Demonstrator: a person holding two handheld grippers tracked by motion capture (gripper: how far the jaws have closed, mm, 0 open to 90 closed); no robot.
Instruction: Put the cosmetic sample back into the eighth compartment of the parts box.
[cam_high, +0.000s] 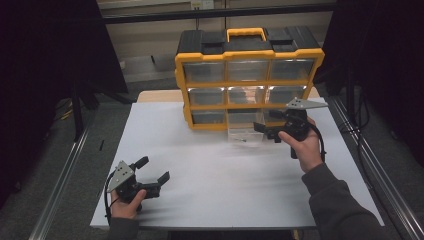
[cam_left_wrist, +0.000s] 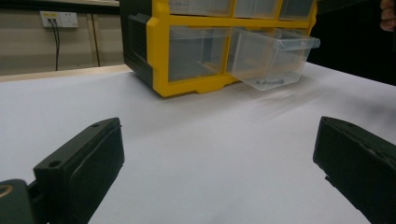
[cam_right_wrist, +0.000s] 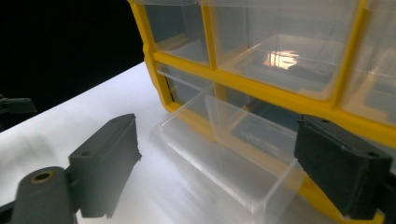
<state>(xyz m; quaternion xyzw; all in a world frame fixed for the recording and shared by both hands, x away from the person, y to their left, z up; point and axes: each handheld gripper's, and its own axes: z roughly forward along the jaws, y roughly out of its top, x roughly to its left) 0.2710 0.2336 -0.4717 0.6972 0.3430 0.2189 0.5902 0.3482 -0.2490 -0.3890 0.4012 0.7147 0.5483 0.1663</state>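
A yellow-and-black organiser (cam_high: 250, 80) with clear drawers stands at the back middle of the white table. Its bottom middle drawer (cam_high: 245, 134) is pulled out, and a small dark screw (cam_high: 243, 140) lies in it. My right gripper (cam_high: 265, 131) is just off the drawer's right front corner, open, with its pads touching nothing. In the right gripper view the drawer (cam_right_wrist: 224, 158) lies ahead of the spread jaws, below the organiser's frame (cam_right_wrist: 280, 95). My left gripper (cam_high: 155, 168) rests near the table's front left, open and holding nothing. In the left gripper view the organiser (cam_left_wrist: 159, 56) and drawer (cam_left_wrist: 275, 60) are far ahead.
The white table top (cam_high: 200, 200) stretches between the two hands. Metal rails (cam_high: 65, 170) run along both sides of the table, with dark curtains beyond. A wall socket (cam_left_wrist: 58, 18) sits on the wall beyond the table in the left gripper view.
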